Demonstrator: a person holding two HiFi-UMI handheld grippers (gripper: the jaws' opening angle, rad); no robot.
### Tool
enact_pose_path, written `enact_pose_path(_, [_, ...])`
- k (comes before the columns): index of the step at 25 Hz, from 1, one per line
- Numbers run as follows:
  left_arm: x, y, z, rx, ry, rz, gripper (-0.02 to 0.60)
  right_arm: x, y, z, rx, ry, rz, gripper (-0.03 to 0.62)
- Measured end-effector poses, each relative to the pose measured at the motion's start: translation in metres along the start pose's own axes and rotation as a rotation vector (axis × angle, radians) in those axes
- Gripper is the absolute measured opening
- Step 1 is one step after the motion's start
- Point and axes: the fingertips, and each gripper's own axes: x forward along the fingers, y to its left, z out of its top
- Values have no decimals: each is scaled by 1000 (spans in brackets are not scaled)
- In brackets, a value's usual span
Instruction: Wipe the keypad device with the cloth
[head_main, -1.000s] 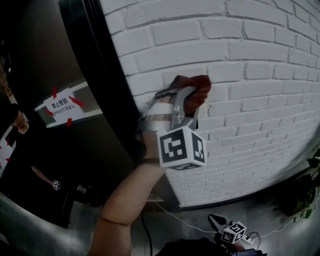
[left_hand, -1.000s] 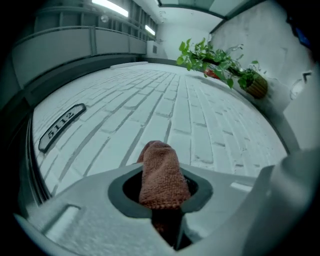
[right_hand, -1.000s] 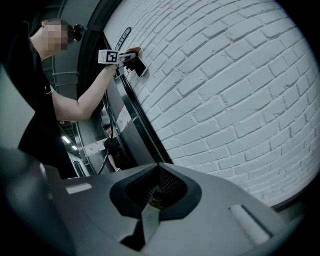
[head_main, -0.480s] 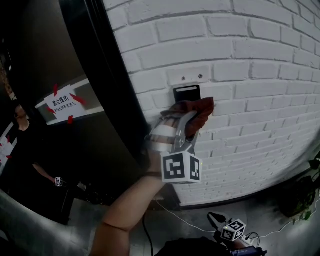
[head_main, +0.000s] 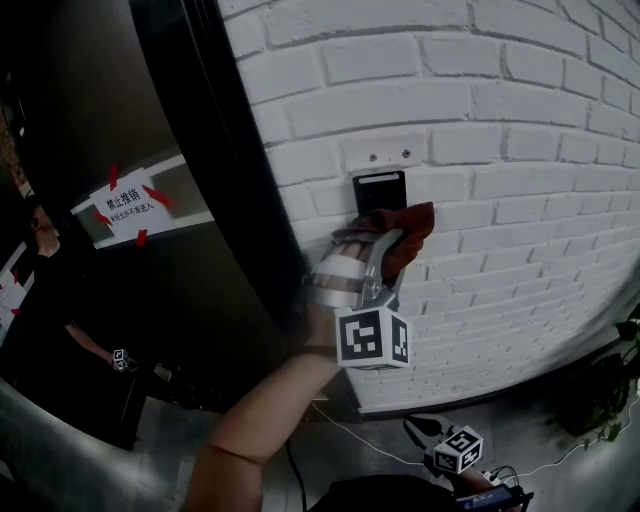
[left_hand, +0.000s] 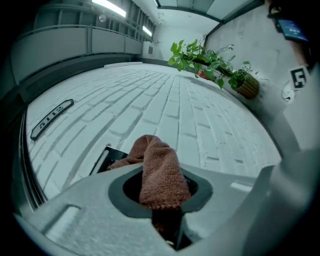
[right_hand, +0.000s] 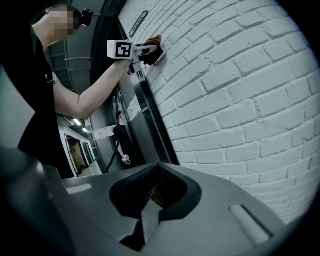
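You press the cloth (head_main: 412, 228), clamped in the fingers of L gripper (head_main: 392, 248), onto the keypad device (head_main: 378, 187) to wipe; R gripper (right_hand: 150, 212) idles low, fingers together.

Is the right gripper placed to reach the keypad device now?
Probably not: the right gripper hangs far below the keypad device, and the cloth in the left gripper covers its lower part.

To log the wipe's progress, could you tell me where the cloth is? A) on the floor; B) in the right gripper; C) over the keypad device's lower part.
C: the left gripper holds the cloth against the keypad device, covering its lower part.
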Motion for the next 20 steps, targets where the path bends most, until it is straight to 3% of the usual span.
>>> enact_pose_path(4, [-3, -29, -10, -47, -11, -41, 77, 8, 11, 22, -6, -26, 38, 2])
enact_pose_path(8, [-2, -60, -13, -59, -66, -138, 77, 9, 12, 11, -14, -20, 42, 2])
enact_pose_path(11, [-2, -69, -17, -85, -61, -169, 77, 7, 18, 4, -8, -15, 51, 2])
enact_pose_path(13, [-7, -76, -18, -154, -62, -218, 78, 3, 18, 2, -10, -9, 46, 2])
enact_pose_path(17, [-39, -97, 6, -330, -176, -316, 77, -5, 17, -1, 11, -16, 49, 2])
enact_pose_path(20, [-67, -129, 15, -493, -216, -372, 77, -9, 17, -7, 26, -7, 55, 2])
